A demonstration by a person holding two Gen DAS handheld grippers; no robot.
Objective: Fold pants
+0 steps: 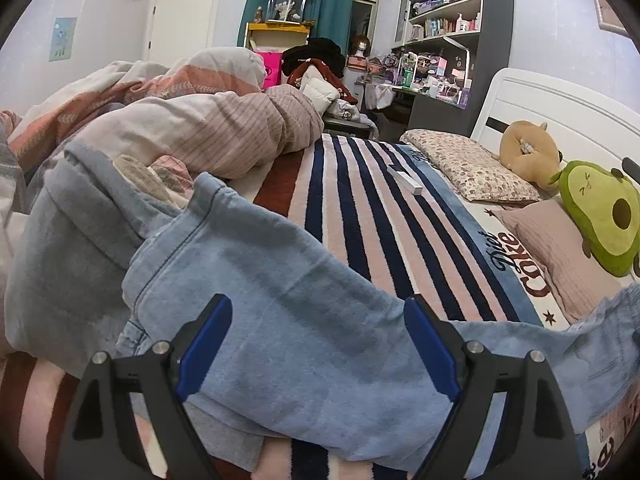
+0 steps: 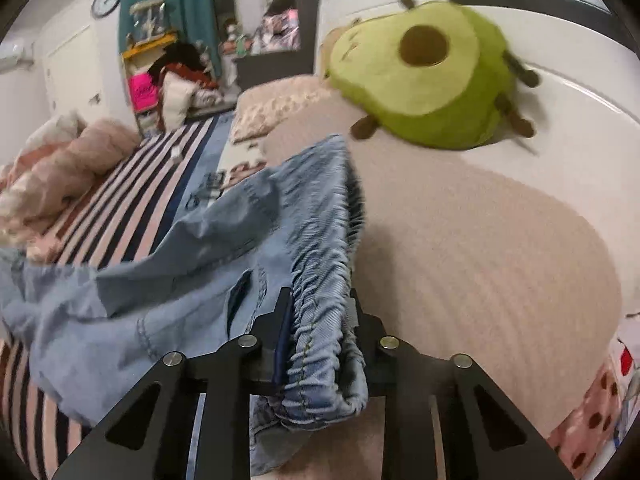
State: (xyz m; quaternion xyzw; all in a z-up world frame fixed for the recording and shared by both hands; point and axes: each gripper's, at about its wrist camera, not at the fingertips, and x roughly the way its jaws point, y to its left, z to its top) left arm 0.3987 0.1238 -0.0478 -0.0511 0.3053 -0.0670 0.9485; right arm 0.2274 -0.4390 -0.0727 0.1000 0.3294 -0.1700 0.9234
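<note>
Light blue denim pants [image 1: 280, 300] lie across the striped blanket [image 1: 360, 208] on the bed. In the left wrist view a leg runs under my left gripper [image 1: 318, 316], which is open, its blue-padded fingers [image 1: 204, 344] spread wide just above the cloth. In the right wrist view my right gripper [image 2: 320, 304] is shut on the gathered elastic waistband [image 2: 320, 264] of the pants [image 2: 180, 264] and holds it lifted over a beige pillow [image 2: 480, 248].
An avocado plush [image 2: 428, 76] leans on the white headboard [image 2: 580, 92]. A bunched duvet [image 1: 192, 128] lies on the bed's left side. A floral pillow [image 1: 468, 164], a tan plush [image 1: 528, 152] and a small white box [image 1: 406, 178] are on the bed.
</note>
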